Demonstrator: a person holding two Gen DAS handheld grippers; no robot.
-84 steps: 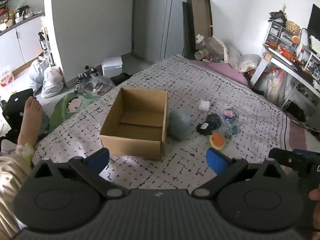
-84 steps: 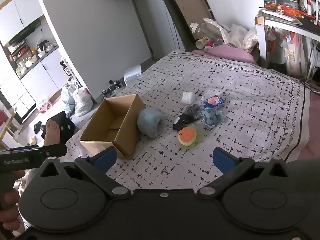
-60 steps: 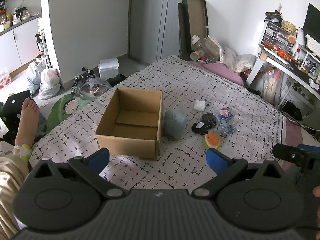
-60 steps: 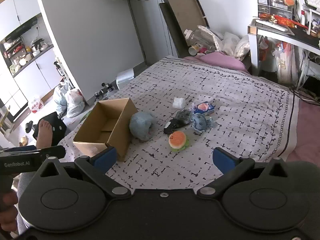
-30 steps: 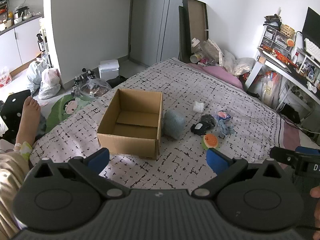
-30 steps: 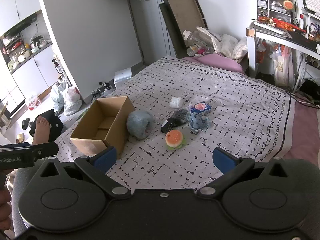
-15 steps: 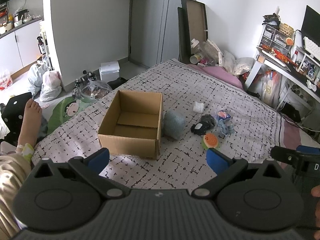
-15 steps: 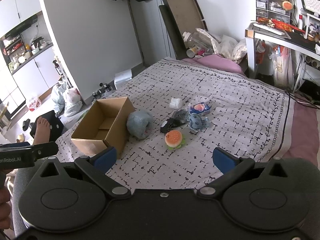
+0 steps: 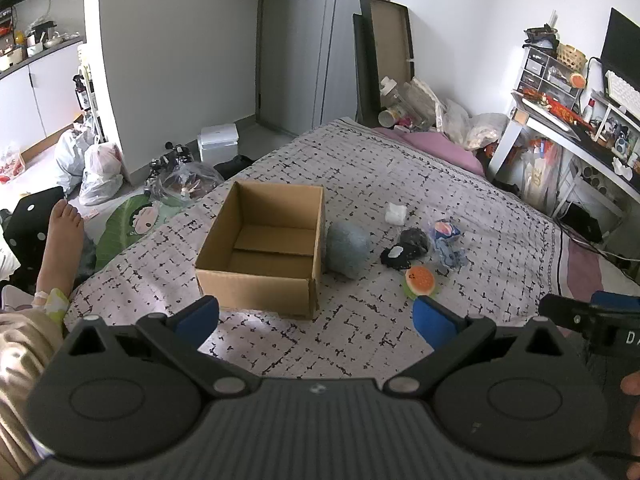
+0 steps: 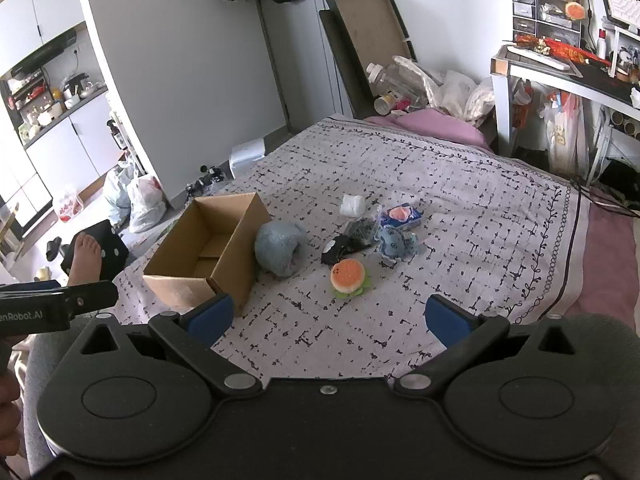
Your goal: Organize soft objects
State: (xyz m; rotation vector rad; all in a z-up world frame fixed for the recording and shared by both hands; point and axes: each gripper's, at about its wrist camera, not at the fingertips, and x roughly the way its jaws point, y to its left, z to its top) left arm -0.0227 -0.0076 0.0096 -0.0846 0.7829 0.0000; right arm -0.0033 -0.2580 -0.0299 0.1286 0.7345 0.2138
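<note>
Hovering above the near edge of the patterned white bedspread (image 9: 400, 168), the left gripper (image 9: 316, 318) has its blue-padded fingers spread wide with nothing between them; the right gripper (image 10: 326, 318) hangs likewise, fingers apart and empty; the open brown cardboard box (image 9: 264, 248) sits at twelve o'clock from the left gripper, upright, nothing visible inside; the fuzzy grey-blue rounded plush (image 9: 346, 248) lies touching the box's right wall, at about one o'clock; further toward two o'clock lie the black soft toy (image 9: 404, 250), the small blue plush (image 10: 394, 244), the blue packet with a pink face (image 10: 400, 216) and the white soft cube (image 9: 396, 214); the orange-and-green round squishy (image 10: 348, 276) lies nearest, at twelve o'clock from the right gripper.
</note>
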